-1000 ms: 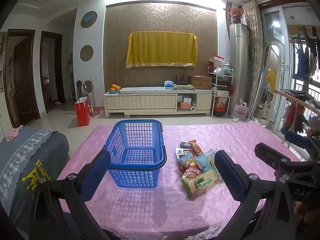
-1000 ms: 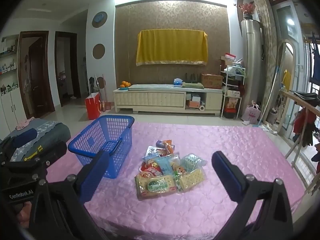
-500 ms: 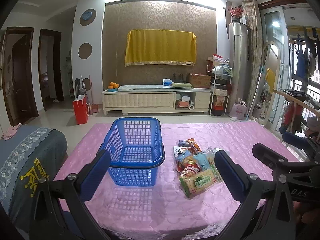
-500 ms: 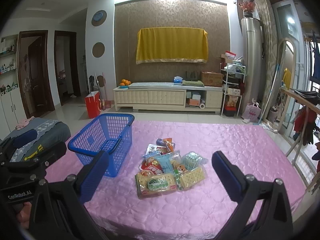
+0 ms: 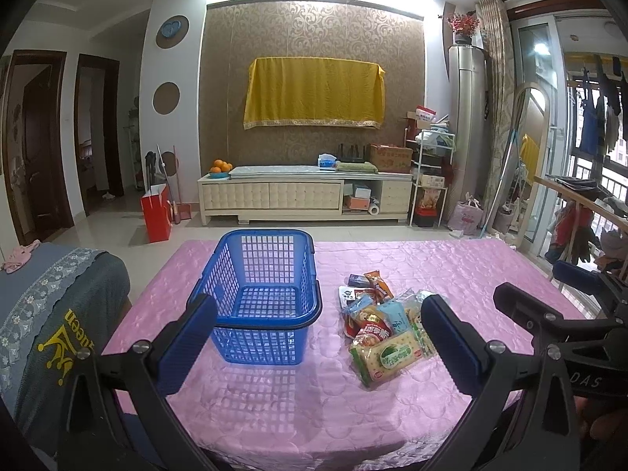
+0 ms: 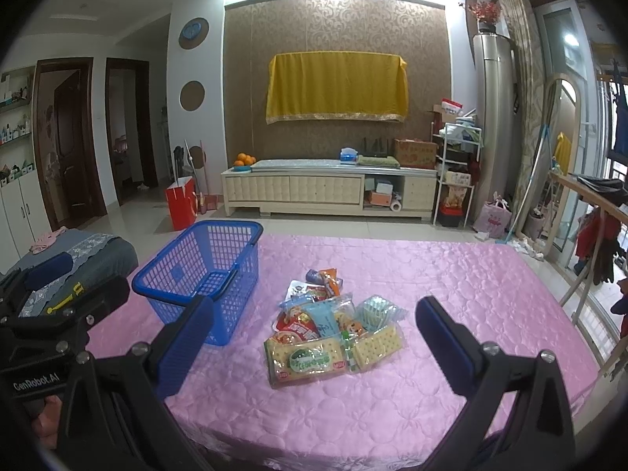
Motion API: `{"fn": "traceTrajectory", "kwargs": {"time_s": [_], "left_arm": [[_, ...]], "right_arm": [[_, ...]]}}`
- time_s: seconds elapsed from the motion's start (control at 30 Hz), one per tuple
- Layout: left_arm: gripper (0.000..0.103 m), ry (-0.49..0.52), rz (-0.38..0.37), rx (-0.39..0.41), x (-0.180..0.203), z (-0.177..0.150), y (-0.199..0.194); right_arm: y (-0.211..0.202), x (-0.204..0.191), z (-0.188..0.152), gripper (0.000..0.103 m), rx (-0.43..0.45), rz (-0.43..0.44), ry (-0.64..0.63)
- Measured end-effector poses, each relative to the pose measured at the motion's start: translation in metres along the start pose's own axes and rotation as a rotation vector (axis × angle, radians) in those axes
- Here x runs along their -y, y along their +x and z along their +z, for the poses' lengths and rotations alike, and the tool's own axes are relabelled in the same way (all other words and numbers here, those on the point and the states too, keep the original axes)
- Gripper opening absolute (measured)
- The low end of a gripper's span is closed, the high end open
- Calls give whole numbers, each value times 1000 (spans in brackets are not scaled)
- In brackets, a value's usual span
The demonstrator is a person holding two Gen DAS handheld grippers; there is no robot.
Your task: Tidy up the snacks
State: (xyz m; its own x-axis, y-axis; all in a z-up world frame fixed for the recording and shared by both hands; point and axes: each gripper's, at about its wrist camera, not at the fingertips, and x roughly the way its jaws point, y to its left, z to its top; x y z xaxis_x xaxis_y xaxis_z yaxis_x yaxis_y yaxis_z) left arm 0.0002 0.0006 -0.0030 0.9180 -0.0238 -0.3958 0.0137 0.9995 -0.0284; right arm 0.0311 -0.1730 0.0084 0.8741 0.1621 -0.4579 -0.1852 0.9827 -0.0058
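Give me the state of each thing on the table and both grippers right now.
blue basket: upright, empty, handles folded down.
snack pile: heaped on the pink tablecloth beside the basket, none binned yet.
cracker pack: sealed, lying flat at the pile's near edge.
left gripper: open, holding nothing.
right gripper: open, holding nothing.
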Motion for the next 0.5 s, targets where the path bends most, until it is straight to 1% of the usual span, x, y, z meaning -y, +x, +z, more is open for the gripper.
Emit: {"fn": "traceTrajectory", "kwargs": {"time_s": [0.5], "left_arm": [[103, -3, 1, -7, -1, -3, 1]], "right_arm": [[0, -1, -1, 103, -8, 1, 1]]}}
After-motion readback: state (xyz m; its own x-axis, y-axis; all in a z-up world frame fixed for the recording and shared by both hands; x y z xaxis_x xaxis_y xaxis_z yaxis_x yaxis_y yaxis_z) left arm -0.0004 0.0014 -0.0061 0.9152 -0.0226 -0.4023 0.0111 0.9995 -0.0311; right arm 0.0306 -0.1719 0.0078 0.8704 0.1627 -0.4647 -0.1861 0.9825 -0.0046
